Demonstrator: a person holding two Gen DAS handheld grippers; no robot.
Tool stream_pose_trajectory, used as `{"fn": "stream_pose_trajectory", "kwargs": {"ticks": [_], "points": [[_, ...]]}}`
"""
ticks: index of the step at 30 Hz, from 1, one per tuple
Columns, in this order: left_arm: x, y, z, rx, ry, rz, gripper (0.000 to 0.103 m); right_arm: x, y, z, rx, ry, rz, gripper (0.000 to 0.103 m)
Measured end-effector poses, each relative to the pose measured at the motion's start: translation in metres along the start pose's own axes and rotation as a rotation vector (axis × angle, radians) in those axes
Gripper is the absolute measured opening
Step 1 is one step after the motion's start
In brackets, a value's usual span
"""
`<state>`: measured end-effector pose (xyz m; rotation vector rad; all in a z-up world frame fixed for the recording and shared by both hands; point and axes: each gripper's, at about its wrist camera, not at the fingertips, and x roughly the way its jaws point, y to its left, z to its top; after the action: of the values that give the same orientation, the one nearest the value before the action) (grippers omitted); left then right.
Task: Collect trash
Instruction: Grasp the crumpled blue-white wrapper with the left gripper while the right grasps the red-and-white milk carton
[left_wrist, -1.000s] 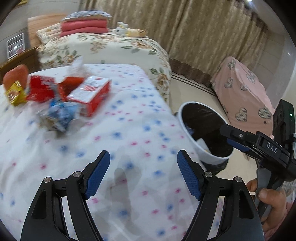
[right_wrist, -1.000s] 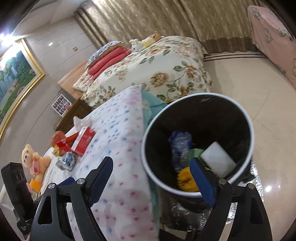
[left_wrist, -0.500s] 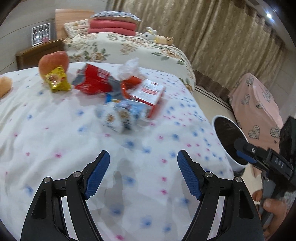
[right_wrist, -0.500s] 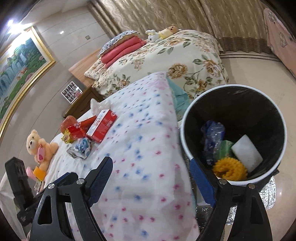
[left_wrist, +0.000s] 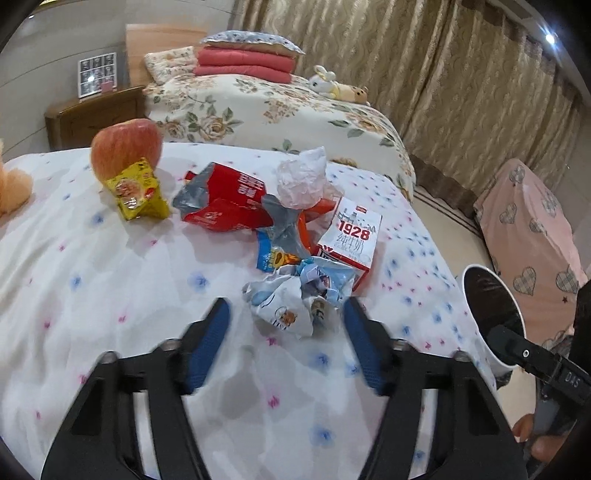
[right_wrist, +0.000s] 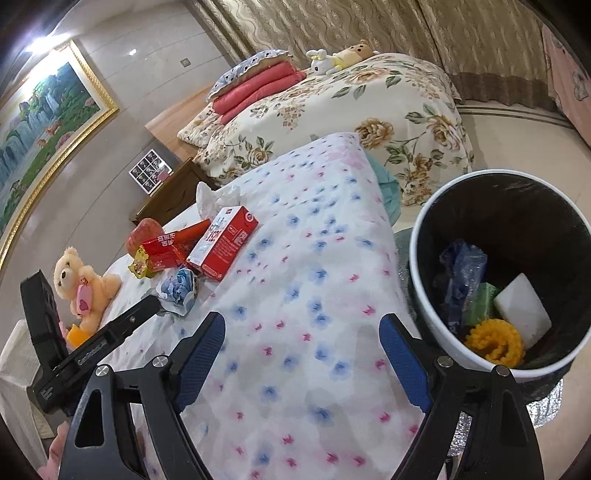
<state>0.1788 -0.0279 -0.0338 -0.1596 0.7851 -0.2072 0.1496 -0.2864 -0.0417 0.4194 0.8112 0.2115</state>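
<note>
A crumpled white-and-blue wrapper (left_wrist: 295, 299) (right_wrist: 179, 288) lies on the spotted bedsheet (left_wrist: 110, 295), at the near edge of a litter pile. My left gripper (left_wrist: 286, 308) is closing with that wrapper between its blue pads; the blurred pads do not clearly press on it. Behind it lie a red milk carton (left_wrist: 351, 236) (right_wrist: 225, 243), a red foil bag (left_wrist: 225, 199), a blue packet (left_wrist: 273, 254) and crumpled white plastic (left_wrist: 303, 177). My right gripper (right_wrist: 301, 321) hangs open over bare sheet, holding nothing, beside the white-rimmed bin (right_wrist: 417, 258) (left_wrist: 480, 269).
An apple (left_wrist: 125, 146) and a yellow snack packet (left_wrist: 138, 190) sit at the pile's left. A teddy bear (right_wrist: 81, 280) rests near the far bed edge. The bin holds a yellow scrubber (right_wrist: 495, 339), a white block and wrappers. A floral bed (left_wrist: 258, 107) stands behind.
The left gripper has travelled across the sheet up to the litter pile and its jaws have narrowed around the crumpled wrapper. The right gripper drifted from over the bin toward the bed.
</note>
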Motion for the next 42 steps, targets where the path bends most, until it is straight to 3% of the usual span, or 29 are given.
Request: {"fn": "stream_pose_trajectory", "kwargs": {"ticks": [3,7,18,22,31,33,42], "points": [[0.009,-0.001,0.001,0.021,0.033,-0.038,0.032,0.007,0.007,0.002,-0.004,0.004,0.008,0.087],[0.003,0.007,-0.003,0.019,0.027,-0.062,0.024,0.019,0.021,0.006,-0.013,0.011,0.019,0.087],[-0.029,0.078,-0.014,-0.097,-0.014,-0.023,0.023,0.077,0.085,0.012,-0.102,0.005,-0.023,0.085],[-0.030,0.091,-0.015,-0.141,-0.012,-0.074,0.023,0.094,0.097,0.018,-0.081,0.002,-0.052,0.079],[-0.025,0.088,-0.016,-0.113,0.013,-0.164,0.023,0.125,0.116,0.029,-0.069,0.006,-0.151,0.075],[-0.024,0.088,-0.016,-0.108,0.024,-0.178,0.023,0.126,0.118,0.030,-0.078,0.000,-0.176,0.066],[-0.022,0.082,-0.016,-0.080,0.042,-0.210,0.023,0.083,0.100,0.005,-0.144,0.070,-0.120,0.065]]}}
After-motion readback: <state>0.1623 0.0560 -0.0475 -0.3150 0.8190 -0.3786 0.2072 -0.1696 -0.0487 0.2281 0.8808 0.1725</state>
